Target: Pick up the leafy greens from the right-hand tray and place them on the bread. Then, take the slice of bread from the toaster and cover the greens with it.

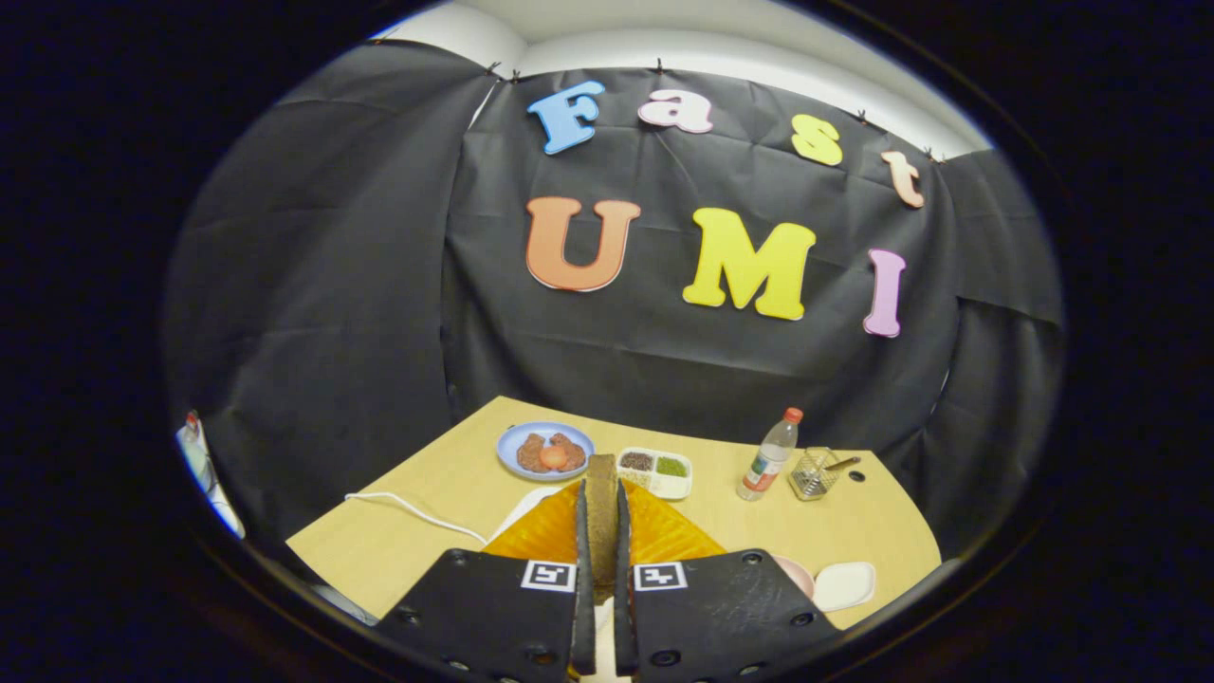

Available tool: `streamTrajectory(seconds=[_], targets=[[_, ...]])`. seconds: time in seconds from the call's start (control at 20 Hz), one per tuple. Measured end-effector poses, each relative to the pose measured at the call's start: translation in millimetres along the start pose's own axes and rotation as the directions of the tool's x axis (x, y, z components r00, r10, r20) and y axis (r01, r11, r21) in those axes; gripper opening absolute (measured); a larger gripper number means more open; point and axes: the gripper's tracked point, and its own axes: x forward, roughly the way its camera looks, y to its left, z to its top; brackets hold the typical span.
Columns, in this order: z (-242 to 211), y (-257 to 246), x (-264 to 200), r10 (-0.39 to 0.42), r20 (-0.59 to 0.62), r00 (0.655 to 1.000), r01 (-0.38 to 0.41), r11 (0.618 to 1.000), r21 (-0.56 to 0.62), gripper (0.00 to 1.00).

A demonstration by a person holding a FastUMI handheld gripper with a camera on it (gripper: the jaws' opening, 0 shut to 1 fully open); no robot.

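While the claw (598, 531) looks forward over the pale wooden worktop (455, 484), its two orange fingers (545, 536) stand nearly together and press from both sides on a slice of brown bread (600, 503), which stands on edge between them and reaches a little past their tips. Each black finger mount carries a small square black-and-white marker near the inner edge.

Beyond the bread's top edge, on the worktop, lies a blue plate (512, 438) carrying brown pieces of food and one round orange-red item in the middle. Just beside that plate sits a white divided tray (654, 473); one of its compartments holds something dark, another something green, though the contents are too small to identify with certainty. Further along the worktop stands a clear bottle (769, 457) with a red cap and a label, upright, and near it a clear glass container (816, 474) with a utensil handle leaning out.

A white cable (408, 509) runs across the worktop on the plate's side, ending near a white object partly hidden behind the fingers. On the other side, close to the finger mount, a pink rim peeks out next to a white rounded dish (844, 584). Whether greens lie below the held slice cannot be told, since the fingers cover that area.
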Motion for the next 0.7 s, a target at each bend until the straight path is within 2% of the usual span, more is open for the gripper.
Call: streamTrajectory(seconds=[0.4, 0.7], targets=[[-4.4, -60.3, -12.8, -0.047, 0.001, 0.999, 0.047, 0.997, 0.062, 0.08], [-28.7, -101.2, -4.1, -0.068, -0.033, 0.997, 0.071, 0.993, 0.099, 0.08]])
